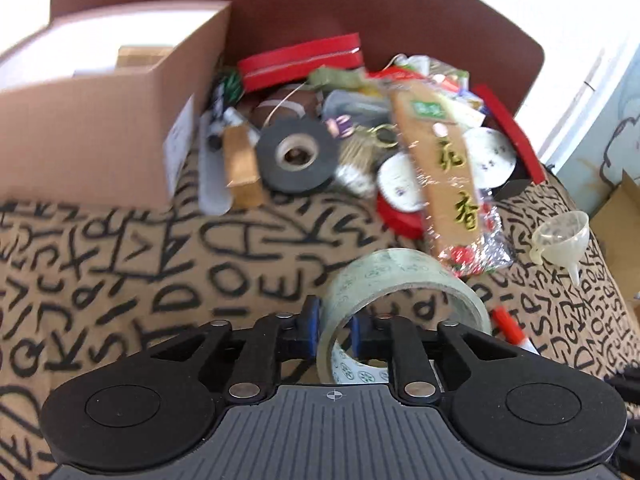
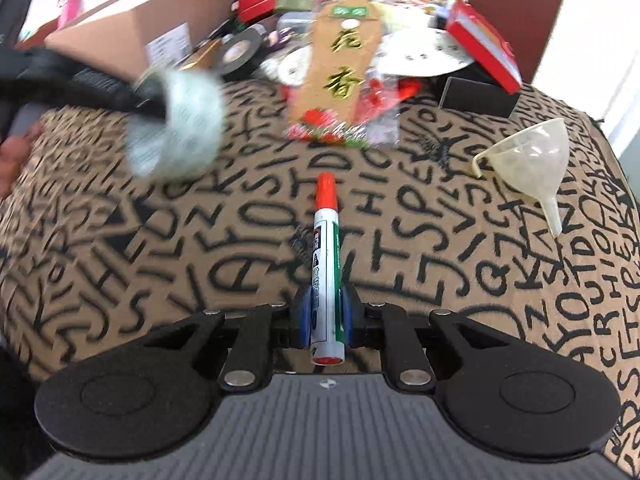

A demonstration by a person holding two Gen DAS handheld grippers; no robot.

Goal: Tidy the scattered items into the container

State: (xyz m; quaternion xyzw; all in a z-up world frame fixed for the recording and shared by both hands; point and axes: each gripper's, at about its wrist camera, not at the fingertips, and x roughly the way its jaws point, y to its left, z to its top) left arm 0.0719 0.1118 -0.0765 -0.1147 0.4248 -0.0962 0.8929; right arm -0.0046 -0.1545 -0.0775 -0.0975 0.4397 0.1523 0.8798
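I am partway through tidying, and most of the work looks unfinished. My left hand-held gripper [image 1: 335, 330] is closed on the wall of a roll of clear tape [image 1: 400, 304], one pad outside the ring and one inside it, and the roll appears lifted just above the letter-patterned cloth [image 1: 160, 280] that covers the surface. My right hand-held gripper [image 2: 326, 316] is closed on a marker with a red cap [image 2: 326, 256], which points straight ahead between the pads, its tip over the cloth.

The container, a brown cardboard box [image 1: 104, 120], stands at the far left, beside the heap. Its inside is washed out by glare, so I cannot tell how much it already holds.

Still outside the box, as far as I can judge:
- a heap just right of it, including a roll of black tape [image 1: 296, 156], a red tin [image 1: 300, 60], a long packet with gold lettering [image 1: 444, 156] and small white dishes [image 1: 490, 156]
- a clear plastic funnel [image 2: 528, 160] lying alone on the cloth at the right

So two items are in hand, neither is in the box yet, and the heap and funnel remain.
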